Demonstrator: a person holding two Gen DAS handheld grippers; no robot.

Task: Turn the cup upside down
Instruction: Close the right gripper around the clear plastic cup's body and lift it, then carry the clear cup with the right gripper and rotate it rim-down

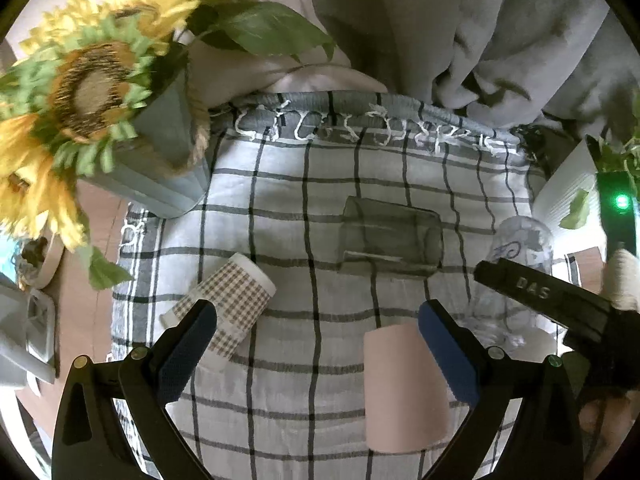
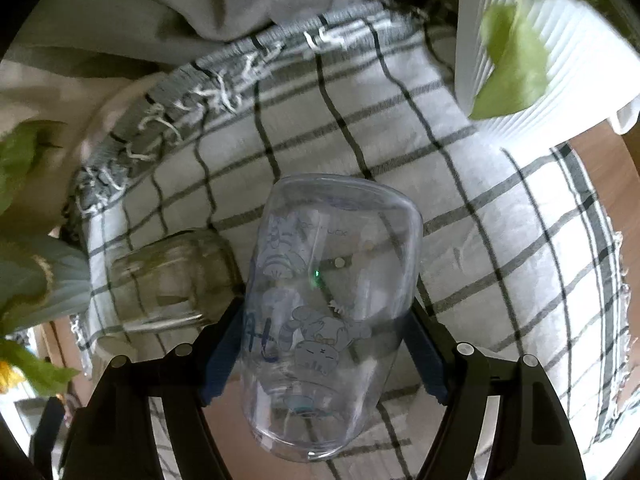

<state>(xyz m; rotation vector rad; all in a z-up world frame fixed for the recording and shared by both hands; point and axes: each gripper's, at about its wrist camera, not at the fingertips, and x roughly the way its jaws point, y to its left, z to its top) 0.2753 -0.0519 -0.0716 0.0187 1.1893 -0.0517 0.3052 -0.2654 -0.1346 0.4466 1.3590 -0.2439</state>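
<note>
A clear cup with cartoon prints sits between the fingers of my right gripper, which is shut on it and holds it tilted above the checked cloth. In the left wrist view the same cup shows at the right, under the right gripper's black body. My left gripper is open and empty above the cloth. A pink cup stands by its right finger. A gingham cup lies on its side by its left finger. A smoky glass lies on its side further back.
A sunflower bunch in a pale blue pot stands at the back left. A white ribbed planter with green leaves stands at the back right. Grey fabric hangs behind the table. The smoky glass lies left of the right gripper.
</note>
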